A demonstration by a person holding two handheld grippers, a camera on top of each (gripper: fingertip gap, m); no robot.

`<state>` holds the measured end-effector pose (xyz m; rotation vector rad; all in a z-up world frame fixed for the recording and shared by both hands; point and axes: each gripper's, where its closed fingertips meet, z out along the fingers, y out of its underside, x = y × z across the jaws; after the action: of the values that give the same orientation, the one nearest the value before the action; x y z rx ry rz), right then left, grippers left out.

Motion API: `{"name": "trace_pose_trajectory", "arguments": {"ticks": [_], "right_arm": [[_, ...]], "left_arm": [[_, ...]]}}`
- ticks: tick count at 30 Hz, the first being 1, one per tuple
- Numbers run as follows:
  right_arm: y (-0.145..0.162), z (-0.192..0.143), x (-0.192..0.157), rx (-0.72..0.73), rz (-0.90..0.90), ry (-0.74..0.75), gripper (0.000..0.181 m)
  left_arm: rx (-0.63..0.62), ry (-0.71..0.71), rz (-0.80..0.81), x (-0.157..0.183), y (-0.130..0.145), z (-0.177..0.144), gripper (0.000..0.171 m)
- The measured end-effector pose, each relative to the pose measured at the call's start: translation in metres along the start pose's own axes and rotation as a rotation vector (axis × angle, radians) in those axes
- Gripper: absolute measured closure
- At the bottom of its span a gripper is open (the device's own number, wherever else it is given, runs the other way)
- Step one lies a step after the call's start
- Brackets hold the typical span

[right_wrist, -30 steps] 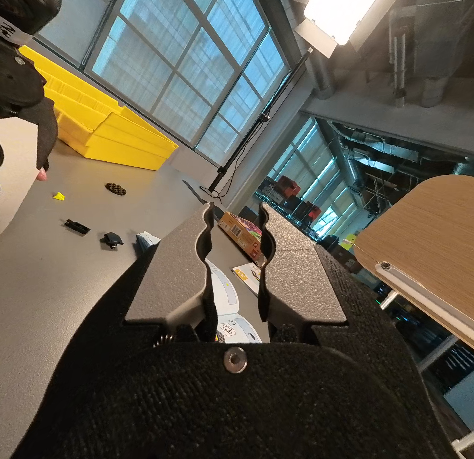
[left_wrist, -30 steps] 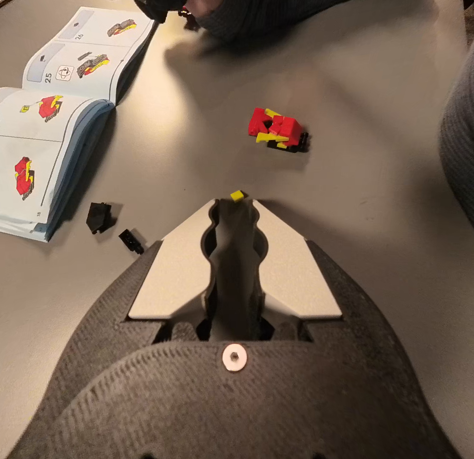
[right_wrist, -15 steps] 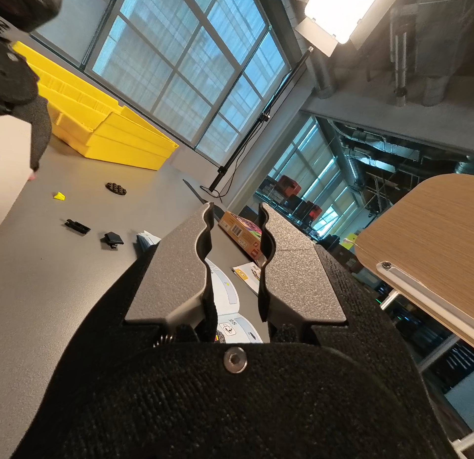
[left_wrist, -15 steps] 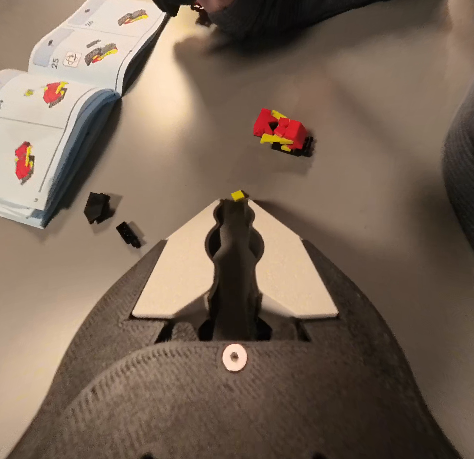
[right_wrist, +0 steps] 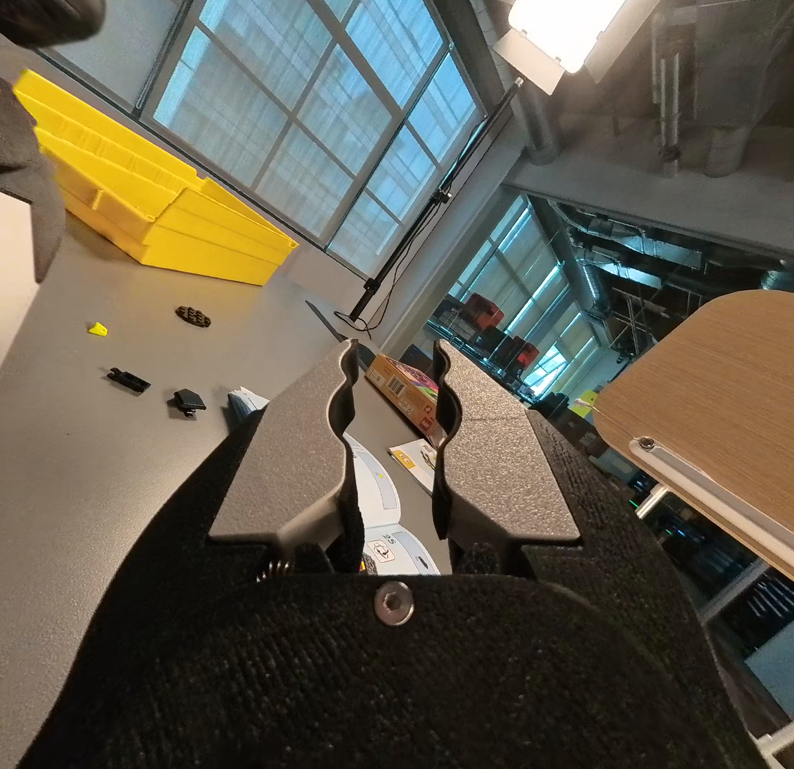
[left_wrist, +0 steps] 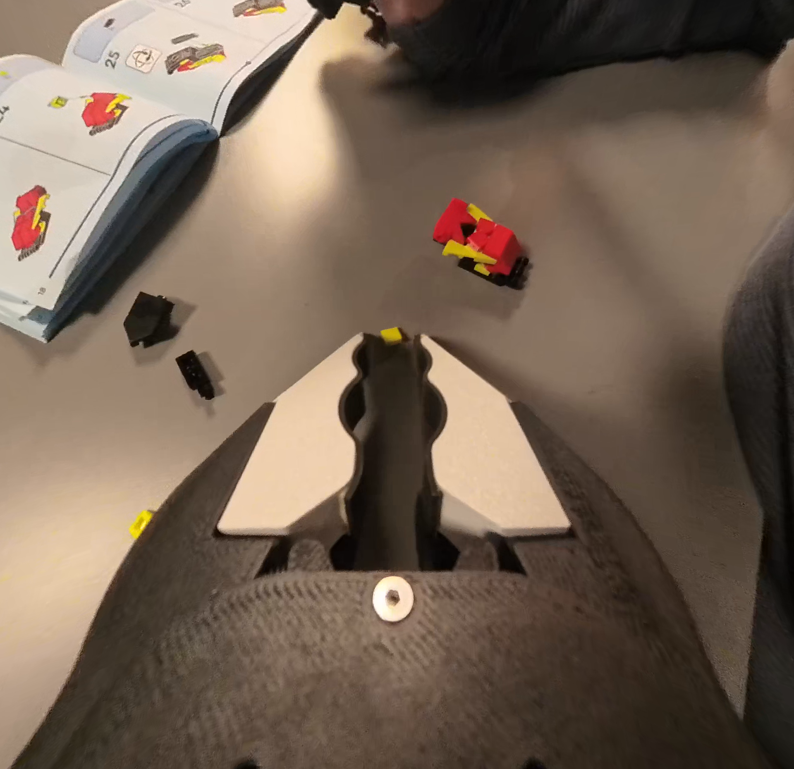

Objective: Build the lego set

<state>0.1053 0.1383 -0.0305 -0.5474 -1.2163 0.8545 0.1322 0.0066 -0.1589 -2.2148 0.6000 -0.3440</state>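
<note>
My left gripper point(left_wrist: 392, 343) is shut on a small yellow lego piece point(left_wrist: 391, 334) and holds it at its fingertips above the grey table. The partly built red, yellow and black model point(left_wrist: 481, 243) sits on the table just beyond and to the right of the tips. My right gripper point(right_wrist: 395, 349) is open and empty, tilted low over the table near the open instruction booklet point(right_wrist: 378, 490). The booklet also shows at the upper left of the left wrist view point(left_wrist: 107, 147).
Two black pieces point(left_wrist: 148, 319) point(left_wrist: 195, 374) and a yellow piece point(left_wrist: 141, 524) lie left of my left gripper. A dark sleeve point(left_wrist: 558, 26) lies across the far side. The right wrist view shows a yellow wedge point(right_wrist: 98, 328), a round black piece point(right_wrist: 193, 316), yellow bins point(right_wrist: 172, 215) and a cardboard box point(right_wrist: 404, 394). The grippers' ends are close to 20 cm from one another.
My left gripper has shifted and turned a little with the yellow piece still in it; a yellow piece on the table has come into view at its left. The right gripper has barely moved.
</note>
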Motion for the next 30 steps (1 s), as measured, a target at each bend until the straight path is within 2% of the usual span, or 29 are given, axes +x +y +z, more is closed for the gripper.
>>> {"name": "trace_pose_trajectory", "arguments": {"ticks": [14,30], "right_arm": [[0.0006,0.0002,-0.0009,-0.003,0.002,-0.004,0.149],[0.0009,0.0005,-0.0004,-0.003,0.002,-0.004,0.149]], "left_arm": [[-0.004,-0.025,0.018,-0.0008,-0.0003,0.0015,0.163],[-0.004,-0.002,0.005,0.0003,-0.0004,0.0018,0.164]]}}
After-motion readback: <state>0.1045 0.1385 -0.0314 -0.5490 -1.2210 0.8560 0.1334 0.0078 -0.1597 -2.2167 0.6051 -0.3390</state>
